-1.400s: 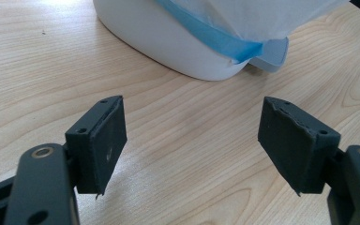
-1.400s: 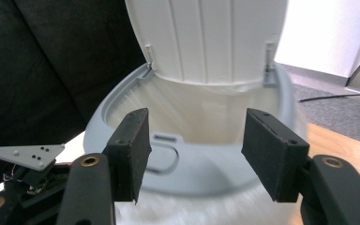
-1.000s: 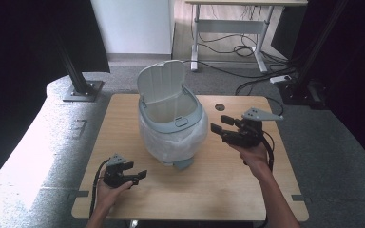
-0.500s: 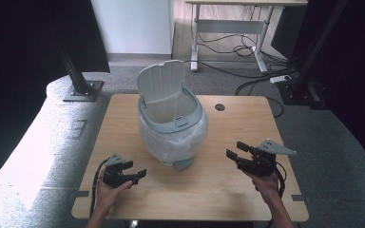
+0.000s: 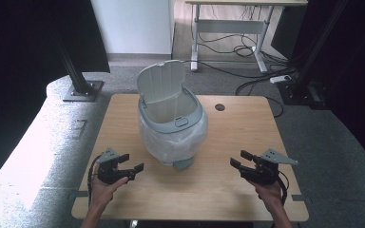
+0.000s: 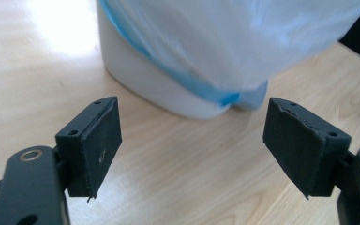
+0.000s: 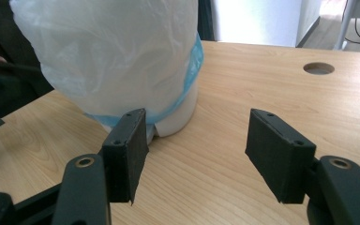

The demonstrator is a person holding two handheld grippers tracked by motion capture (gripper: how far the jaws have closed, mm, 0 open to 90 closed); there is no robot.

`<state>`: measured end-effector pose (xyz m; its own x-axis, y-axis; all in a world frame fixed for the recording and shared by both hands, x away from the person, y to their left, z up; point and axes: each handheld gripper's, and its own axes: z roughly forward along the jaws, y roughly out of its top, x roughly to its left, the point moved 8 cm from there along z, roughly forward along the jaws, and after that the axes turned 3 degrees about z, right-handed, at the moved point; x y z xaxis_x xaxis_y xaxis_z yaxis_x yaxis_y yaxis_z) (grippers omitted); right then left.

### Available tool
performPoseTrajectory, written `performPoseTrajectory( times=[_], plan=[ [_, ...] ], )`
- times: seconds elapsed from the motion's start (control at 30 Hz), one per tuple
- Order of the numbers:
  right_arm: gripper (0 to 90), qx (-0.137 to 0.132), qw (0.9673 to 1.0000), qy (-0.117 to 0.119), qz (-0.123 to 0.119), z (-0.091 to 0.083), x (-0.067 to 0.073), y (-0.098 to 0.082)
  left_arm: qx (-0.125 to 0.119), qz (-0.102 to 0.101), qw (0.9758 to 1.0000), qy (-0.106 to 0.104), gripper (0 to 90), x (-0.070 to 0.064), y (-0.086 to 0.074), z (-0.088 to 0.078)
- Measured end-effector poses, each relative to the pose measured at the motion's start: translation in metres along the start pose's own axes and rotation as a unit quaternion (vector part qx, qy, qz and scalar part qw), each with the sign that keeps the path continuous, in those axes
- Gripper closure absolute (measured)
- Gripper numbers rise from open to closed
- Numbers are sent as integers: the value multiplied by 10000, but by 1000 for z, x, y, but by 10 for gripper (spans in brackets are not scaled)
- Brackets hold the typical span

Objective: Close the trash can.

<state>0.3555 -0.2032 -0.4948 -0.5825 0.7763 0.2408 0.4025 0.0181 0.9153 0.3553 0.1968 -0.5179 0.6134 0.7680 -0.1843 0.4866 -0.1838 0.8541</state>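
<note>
Jaws apart on both sides, nothing held: left gripper (image 5: 132,164) and right gripper (image 5: 238,158) rest low at the near edge of the bench (image 5: 237,123), well apart, each aimed inward at the bin.

Bin (image 5: 173,124) stands upright mid-bench between them, lid (image 5: 161,81) tipped open at the back, white bag (image 5: 171,142) folded down over the outer wall. In the right gripper view the bag's blue band (image 7: 194,61) hangs loose near the base.

Judgement: the work in hand is the bag liner. To do it well, approach low from both sides, pinch only the slack film just under the rim, and keep the pulls even so the light bin does not tip or slide.
</note>
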Motion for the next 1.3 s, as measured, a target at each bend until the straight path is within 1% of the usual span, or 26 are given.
performPoseTrajectory(
  times=[0.13, 0.17, 0.27, 0.33, 0.4, 0.43, 0.5, 0.53, 0.6, 0.7, 0.83, 0.93, 1.0, 1.07, 1.2, 1.3],
  plan=[
    [383, 39, 10000, -24, 40, -1, -3, -5, -252, 18, 9996, -159, 190, -2, 23, -17],
    [382, 47, 10000, -27, 56, -2, -4, -6, -304, 70, 9994, -164, 186, -3, 30, -22],
    [382, 64, 9999, -50, 87, -5, -5, -9, -472, 121, 9986, -194, 181, -4, 53, -34],
    [381, 64, 9999, -47, 143, -8, -7, -11, -555, 224, 9981, -176, 179, -5, 68, -40],
    [380, 71, 9998, -71, 159, -10, -8, -13, -657, 287, 9971, -236, 176, -7, 85, -43],
    [380, 84, 9998, -90, 176, -12, -10, -15, -688, 287, 9969, -254, 176, -7, 91, -44],
    [380, 92, 9997, -121, 196, -13, -12, -18, -699, 318, 9967, -246, 176, -6, 102, -43],
    [380, 97, 9996, -135, 214, -14, -14, -19, -695, 368, 9966, -236, 177, -5, 110, -41],
    [380, 111, 9995, -157, 243, -15, -17, -22, -710, 393, 9965, -211, 177, -3, 119, -39],
    [380, 129, 9994, -172, 267, -16, -19, -24, -743, 411, 9960, -265, 178, -1, 131, -36],
    [380, 158, 9993, -181, 287, -16, -20, -26, -713, 413, 9963, -230, 179, 3, 144, -29],
    [380, 158, 9992, -195, 306, -17, -20, -27, -713, 401, 9962, -294, 187, 5, 152, -20],
    [380, 156, 9992, -194, 308, -18, -21, -27, -666, 438, 9965, -240, 188, 9, 158, -14],
    [380, 155, 9992, -193, 318, -18, -20, -28, -658, 462, 9965, -238, 189, 11, 163, -10],
    [380, 164, 9991, -189, 328, -18, -20, -28, -680, 457, 9963, -273, 191, 16, 176, -6],
    [380, 198, 9991, -182, 327, -17, -20, -29, -743, 501, 9956, -260, 196, 21, 189, -6]
  ],
)
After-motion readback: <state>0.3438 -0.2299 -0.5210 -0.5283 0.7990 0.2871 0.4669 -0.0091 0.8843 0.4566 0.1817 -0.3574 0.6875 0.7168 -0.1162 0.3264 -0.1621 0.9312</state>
